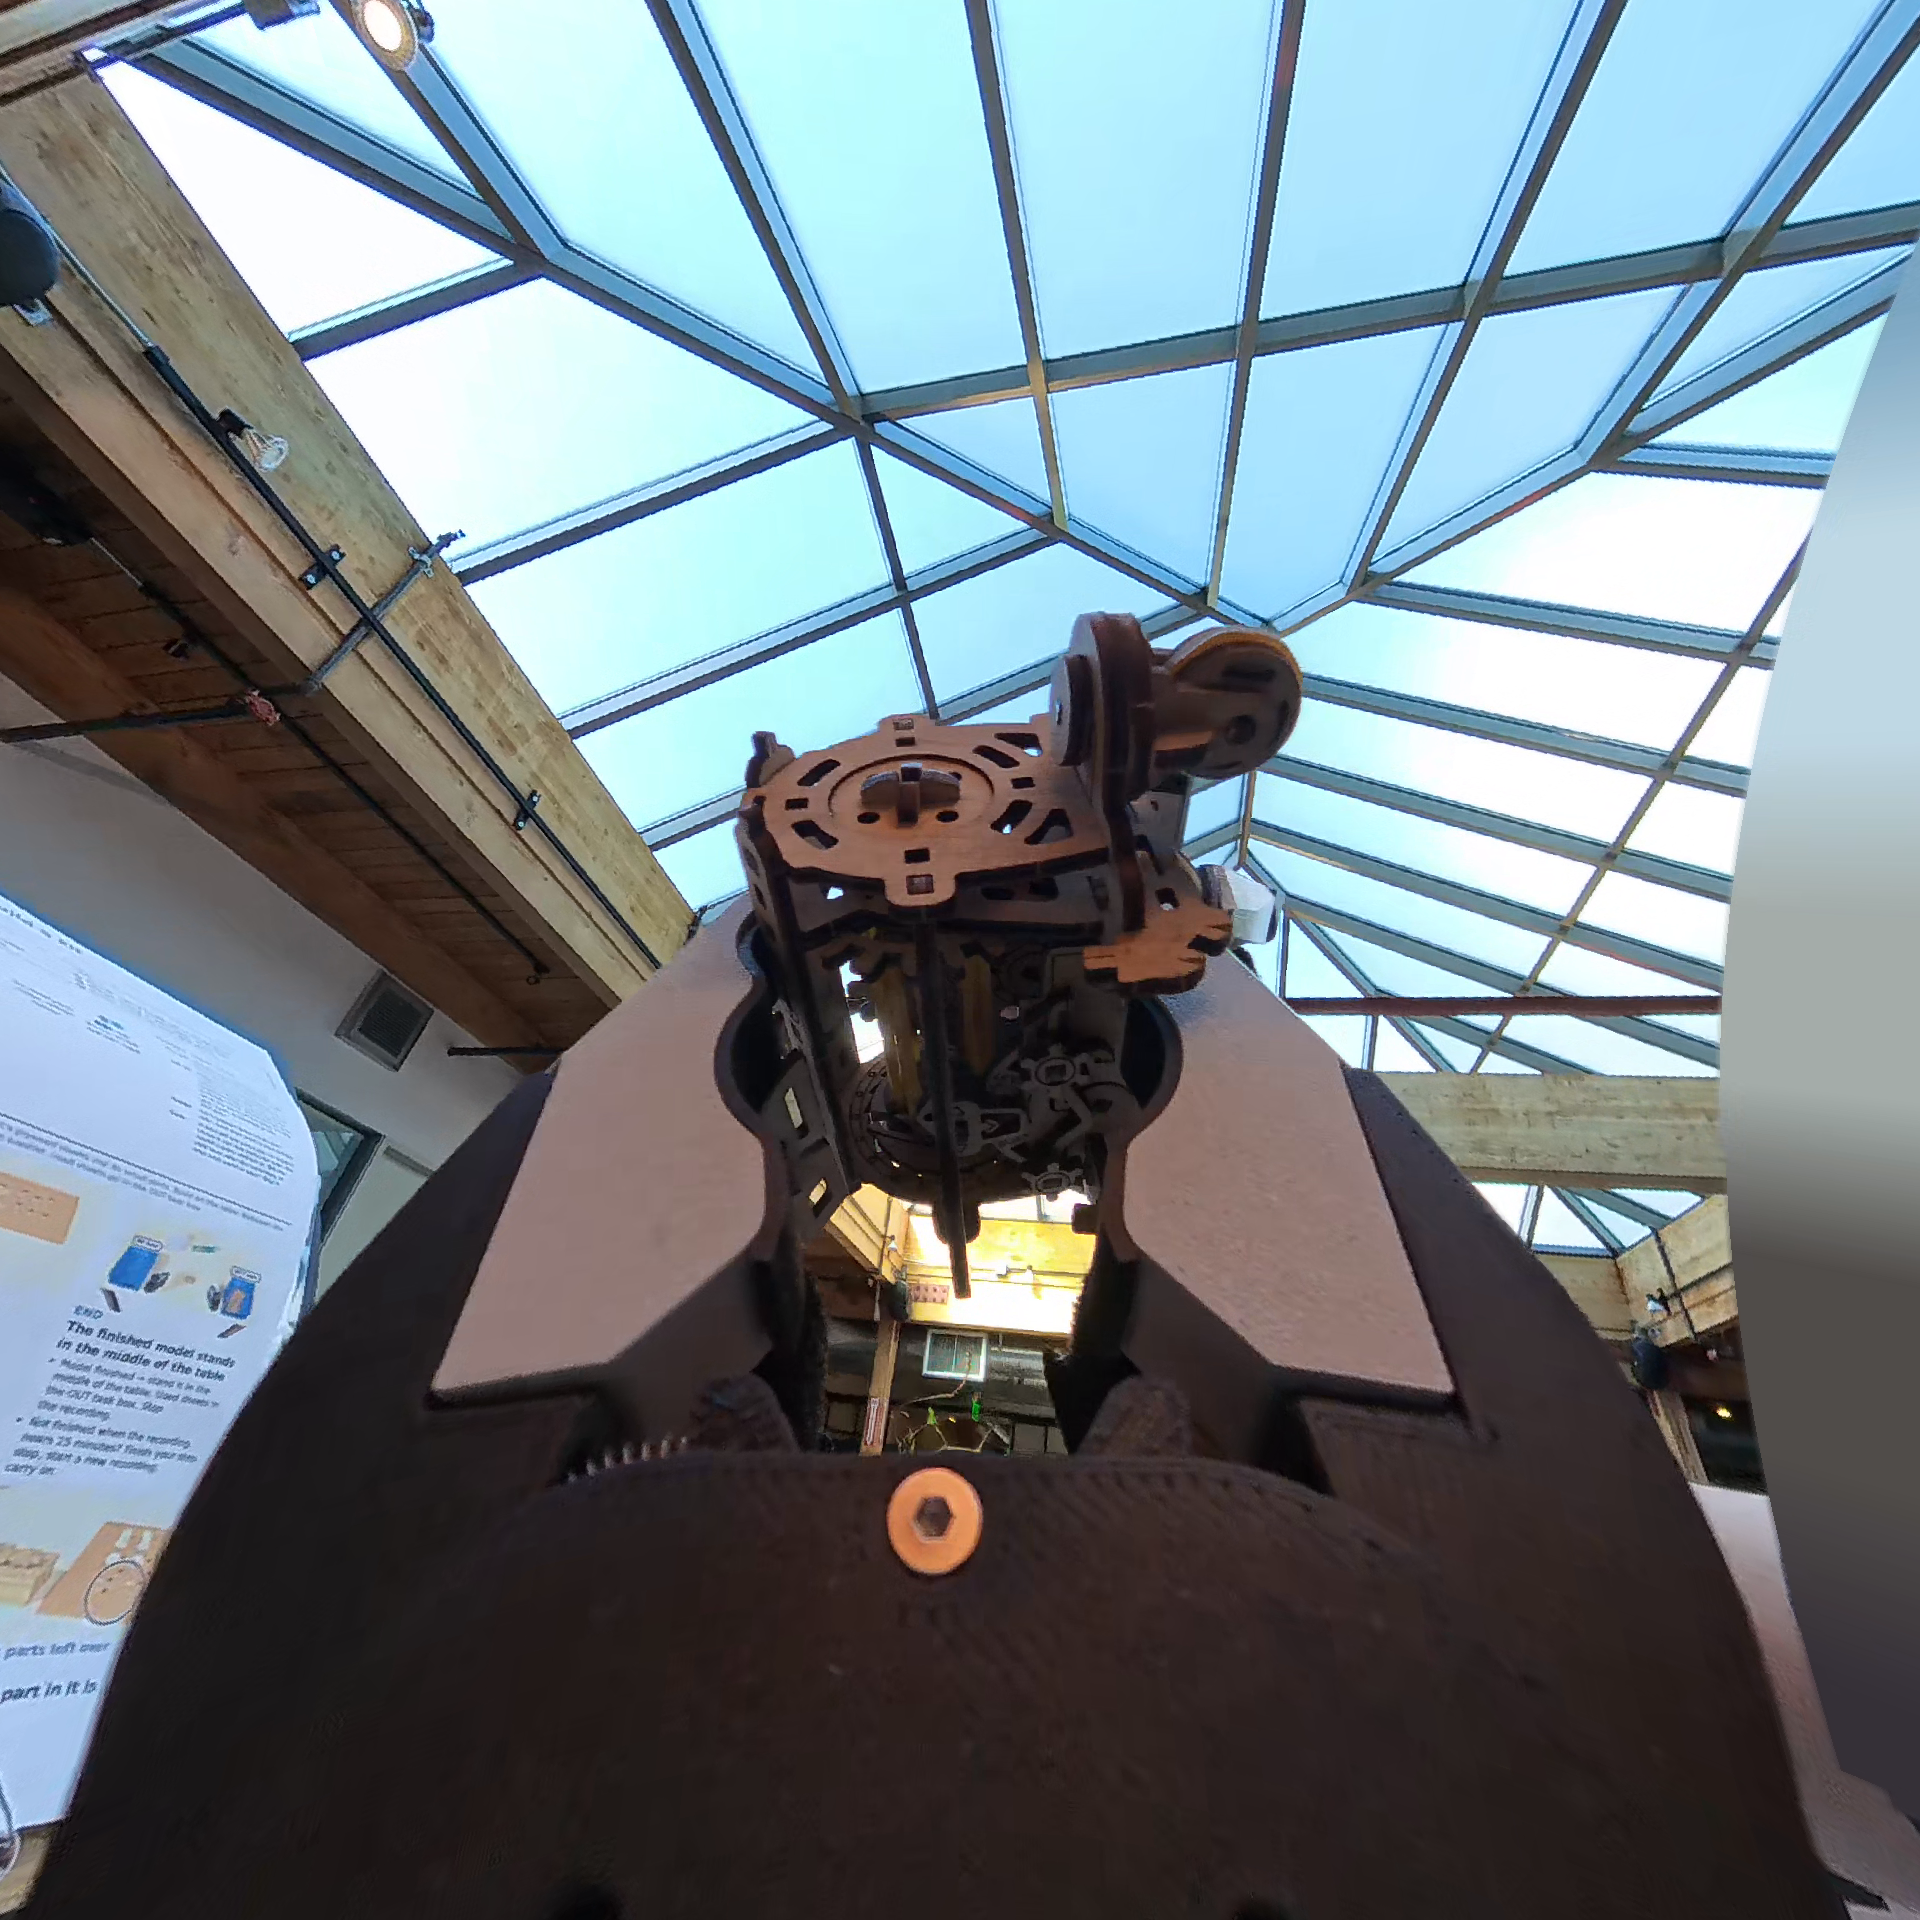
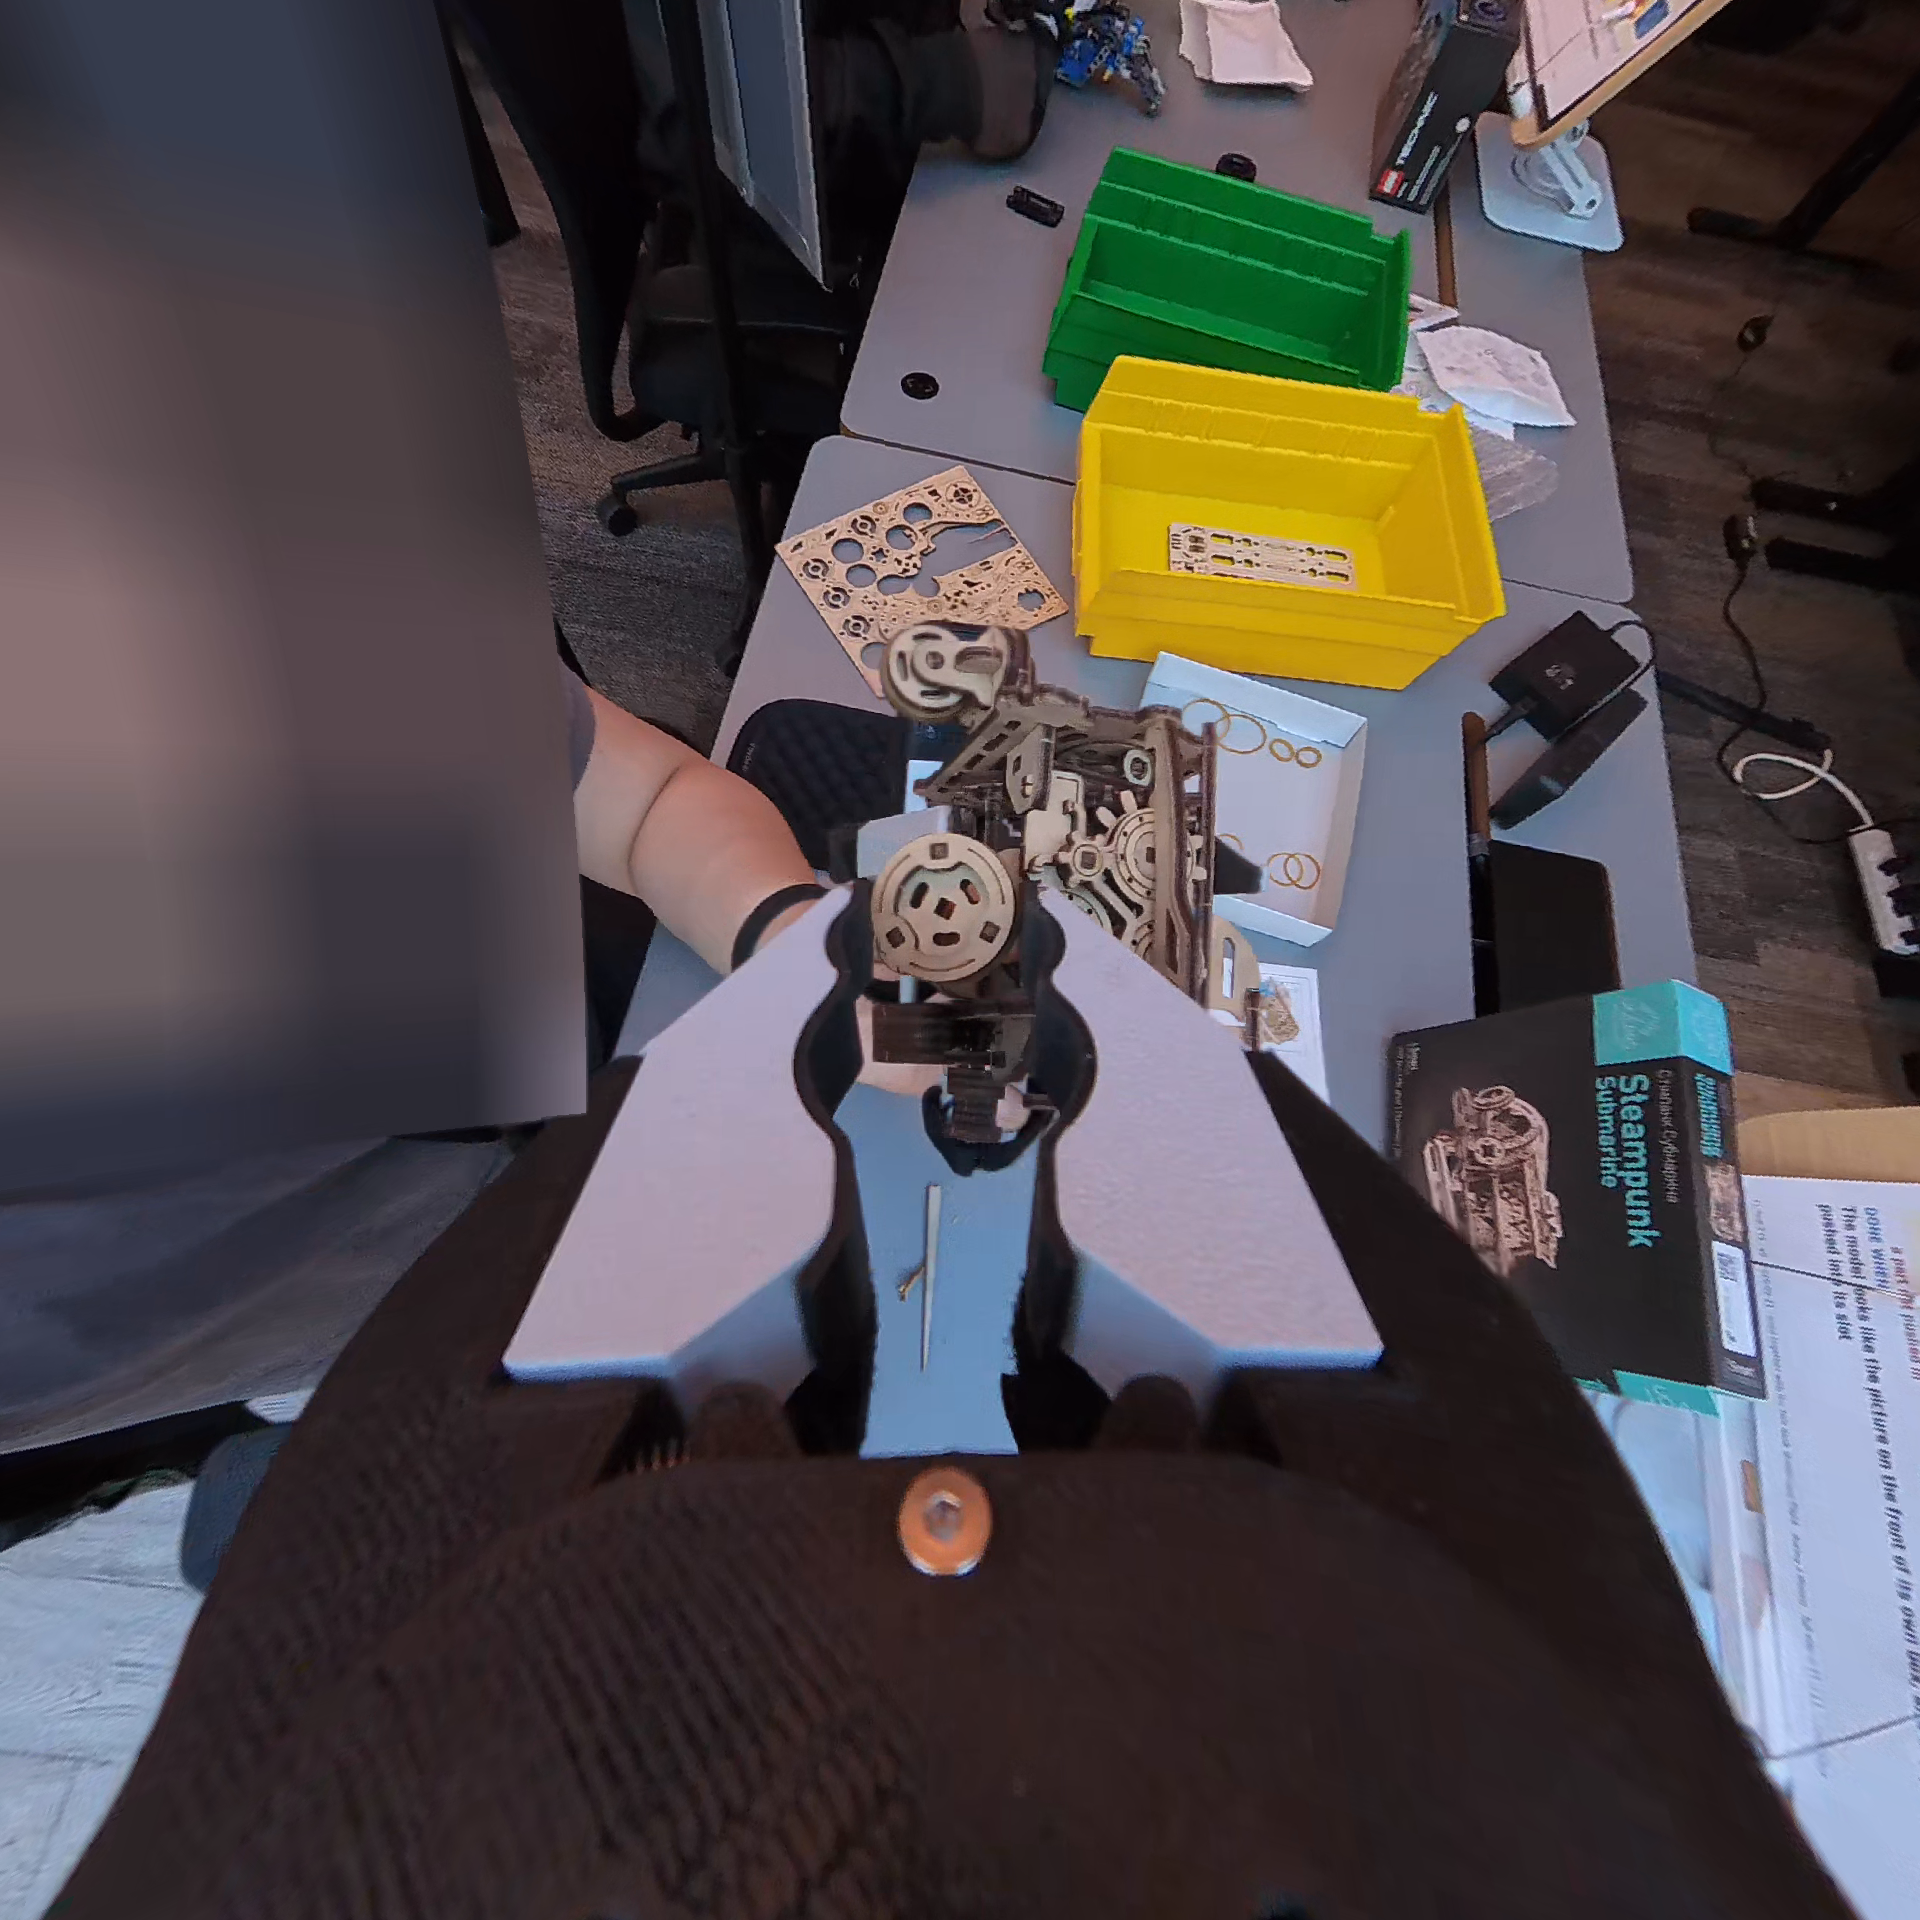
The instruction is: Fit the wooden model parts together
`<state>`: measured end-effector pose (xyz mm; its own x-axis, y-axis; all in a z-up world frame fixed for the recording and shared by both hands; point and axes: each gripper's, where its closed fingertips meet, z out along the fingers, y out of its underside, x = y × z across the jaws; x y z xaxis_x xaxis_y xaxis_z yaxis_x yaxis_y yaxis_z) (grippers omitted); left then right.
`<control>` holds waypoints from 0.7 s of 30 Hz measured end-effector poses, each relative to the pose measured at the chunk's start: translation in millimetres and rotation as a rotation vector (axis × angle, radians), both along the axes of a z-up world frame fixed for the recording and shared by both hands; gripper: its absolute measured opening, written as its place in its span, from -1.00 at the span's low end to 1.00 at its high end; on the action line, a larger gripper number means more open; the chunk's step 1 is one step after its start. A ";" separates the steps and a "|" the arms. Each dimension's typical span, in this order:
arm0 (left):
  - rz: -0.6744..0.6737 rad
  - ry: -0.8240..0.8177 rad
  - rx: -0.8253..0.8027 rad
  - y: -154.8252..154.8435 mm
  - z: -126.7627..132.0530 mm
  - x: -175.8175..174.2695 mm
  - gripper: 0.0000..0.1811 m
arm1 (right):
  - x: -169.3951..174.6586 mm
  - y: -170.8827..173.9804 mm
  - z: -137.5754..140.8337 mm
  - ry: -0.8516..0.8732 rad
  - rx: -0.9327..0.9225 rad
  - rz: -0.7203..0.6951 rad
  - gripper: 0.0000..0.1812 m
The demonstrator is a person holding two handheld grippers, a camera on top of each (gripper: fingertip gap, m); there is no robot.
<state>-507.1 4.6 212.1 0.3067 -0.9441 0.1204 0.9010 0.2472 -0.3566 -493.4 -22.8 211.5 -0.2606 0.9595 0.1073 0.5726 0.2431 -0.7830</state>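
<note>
The wooden model (image 1: 914,821), a dark brown openwork body with gears, a round top plate and a wheel on an arm, is held up against the glass roof. My left gripper (image 1: 951,1039) is shut on the model's lower body. In the right wrist view the model (image 2: 1101,831) hangs above the grey table (image 2: 1403,935). My right gripper (image 2: 945,925) has its jaws apart and is empty. The model's round slotted disc (image 2: 940,914) shows in the gap just past its tips. The right gripper does not show in the left wrist view.
On the table are a yellow bin (image 2: 1288,623) holding a small wooden sheet, a green bin (image 2: 1226,260), a punched-out part sheet (image 2: 914,561), a white tray of rubber rings (image 2: 1278,790), the kit box (image 2: 1579,1174), a thin stick (image 2: 932,1268) and an instruction sheet (image 2: 1829,1351). A person's forearm (image 2: 675,831) is at left.
</note>
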 end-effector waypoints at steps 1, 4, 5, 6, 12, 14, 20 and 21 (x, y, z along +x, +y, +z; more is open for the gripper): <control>0.004 -0.005 -0.005 0.7 -0.1 -1.4 -0.29 | -1.5 0.7 -0.3 0.006 0.028 -0.003 -0.70; 0.022 -0.013 -0.015 2.4 -0.4 -4.9 -0.29 | -5.0 3.0 -1.0 0.025 0.090 -0.016 -0.70; 0.022 -0.014 -0.015 2.6 -0.7 -5.1 -0.29 | -6.2 4.7 0.3 0.038 0.109 -0.025 -0.70; 0.019 -0.013 -0.016 2.6 -0.8 -4.6 -0.29 | -6.9 7.1 1.7 0.050 0.130 -0.035 -0.70; 0.025 -0.007 -0.017 3.4 -1.6 -3.8 -0.29 | -5.8 9.5 0.3 0.057 0.157 -0.041 -0.70; 0.034 -0.004 -0.010 3.1 -1.7 -3.7 -0.29 | -5.6 9.5 -0.1 0.055 0.152 -0.045 -0.70; 0.030 -0.007 -0.003 1.4 -1.7 -2.8 -0.29 | -5.1 10.5 0.3 0.057 0.139 -0.052 -0.63; 0.030 -0.009 -0.004 1.5 -1.7 -2.9 -0.29 | -5.1 10.8 0.5 0.058 0.139 -0.054 -0.63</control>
<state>-510.0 6.1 210.4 0.3334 -0.9341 0.1274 0.8964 0.2722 -0.3498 -498.6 -11.9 212.0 -0.1988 0.9468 0.2531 0.5425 0.3214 -0.7761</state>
